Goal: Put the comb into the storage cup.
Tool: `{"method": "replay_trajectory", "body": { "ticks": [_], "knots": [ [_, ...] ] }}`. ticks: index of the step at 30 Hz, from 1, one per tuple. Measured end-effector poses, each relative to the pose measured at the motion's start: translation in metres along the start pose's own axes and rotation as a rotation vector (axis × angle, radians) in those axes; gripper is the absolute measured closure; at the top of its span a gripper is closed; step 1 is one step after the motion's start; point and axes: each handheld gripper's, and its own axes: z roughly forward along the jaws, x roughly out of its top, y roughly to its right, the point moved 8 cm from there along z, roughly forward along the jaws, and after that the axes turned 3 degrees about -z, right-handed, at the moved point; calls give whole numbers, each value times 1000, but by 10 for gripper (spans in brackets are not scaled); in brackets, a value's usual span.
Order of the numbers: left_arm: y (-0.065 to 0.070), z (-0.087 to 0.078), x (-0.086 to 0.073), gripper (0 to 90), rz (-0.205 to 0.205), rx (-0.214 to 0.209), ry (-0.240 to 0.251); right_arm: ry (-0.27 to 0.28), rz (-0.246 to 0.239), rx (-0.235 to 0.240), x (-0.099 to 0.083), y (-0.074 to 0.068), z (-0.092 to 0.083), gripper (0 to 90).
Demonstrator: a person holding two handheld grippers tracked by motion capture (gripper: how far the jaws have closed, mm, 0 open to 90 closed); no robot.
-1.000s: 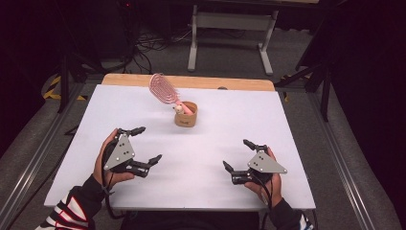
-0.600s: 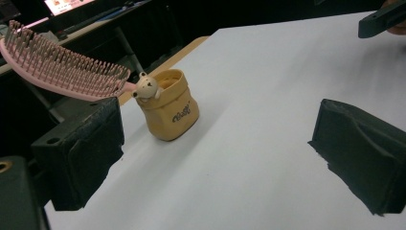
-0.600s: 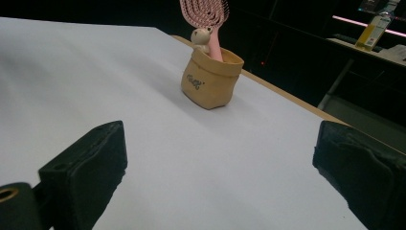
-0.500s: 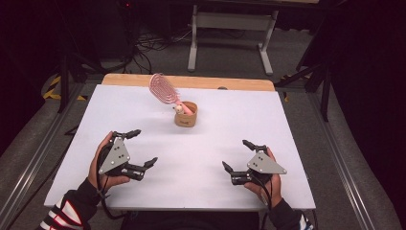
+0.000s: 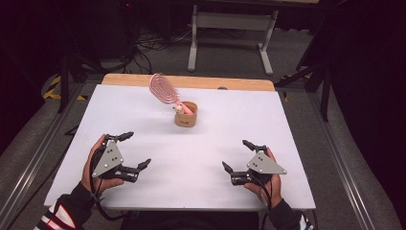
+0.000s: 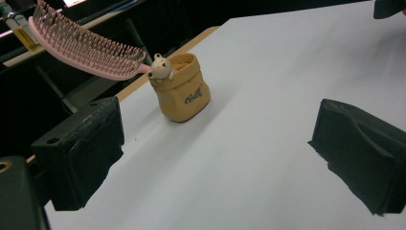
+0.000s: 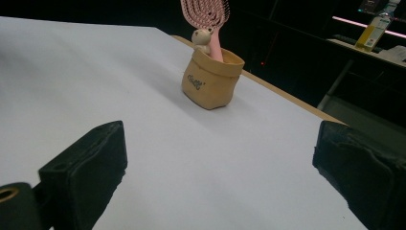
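Open white table [image 5: 201, 153] is lying between left gripper [image 5: 128, 151], right gripper [image 5: 238, 155] and the tan pouch [image 5: 186, 115]. A pink hairbrush [image 5: 162, 89] is leaning out of the pouch (toward the far-left edge), overhanging the approach from that side.

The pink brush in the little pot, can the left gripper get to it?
Probably yes. The left gripper is open, and only bare table lies between it and the brush in the pot.
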Motion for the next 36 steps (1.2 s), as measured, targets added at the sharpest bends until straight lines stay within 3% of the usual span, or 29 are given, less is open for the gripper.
{"method": "replay_trajectory", "body": {
  "ticks": [17,23,31,34,35,36],
  "knots": [
    [-7,-6,-25,47,-32,49,-38,-3,-2,-12,0,2,-4,51],
    [-6,-10,-32,47,-47,48,-44,-7,-6,-16,0,3,-4,51],
    [-4,-14,-56,49,-126,44,-67,-14,-8,-24,-1,1,-6,51],
    [-5,-16,-61,48,-127,58,-73,-14,-5,-27,-1,1,-6,51],
    [-6,-17,-66,51,-165,39,-75,-19,-4,-27,-2,1,-6,51],
    [-6,-17,-66,51,-165,39,-75,-19,-4,-27,-2,1,-6,51]
  ]
}}
